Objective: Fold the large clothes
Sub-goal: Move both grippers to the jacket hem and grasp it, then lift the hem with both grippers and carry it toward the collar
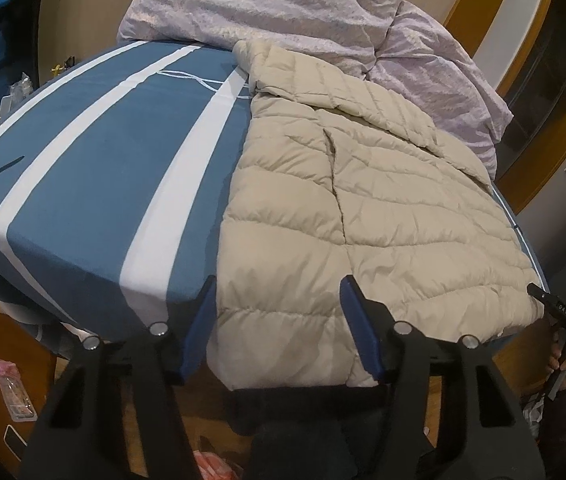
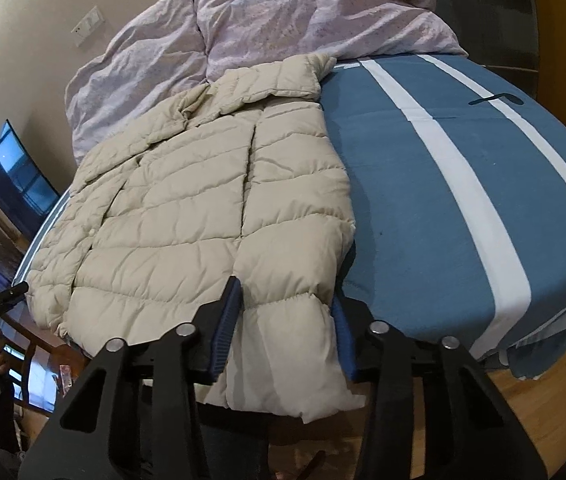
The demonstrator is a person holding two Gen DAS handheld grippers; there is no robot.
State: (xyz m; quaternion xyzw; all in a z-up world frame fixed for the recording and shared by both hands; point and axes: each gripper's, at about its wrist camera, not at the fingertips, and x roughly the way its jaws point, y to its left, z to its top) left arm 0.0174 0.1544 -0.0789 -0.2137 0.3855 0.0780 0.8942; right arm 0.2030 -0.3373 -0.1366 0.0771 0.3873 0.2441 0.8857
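A beige quilted puffer jacket lies flat on the bed with its hem at the near edge and its collar toward the pillows; it also shows in the right wrist view. Its sleeves are folded in over the body. My left gripper is open, its blue fingers astride the hem corner that hangs over the bed edge. My right gripper is open, its fingers astride the other hanging hem corner. The jaws do not pinch the fabric in either view.
The bed has a blue sheet with white stripes, which also shows in the right wrist view. A crumpled lilac duvet is piled at the head. Wooden floor lies below. Small packets lie on the floor at left.
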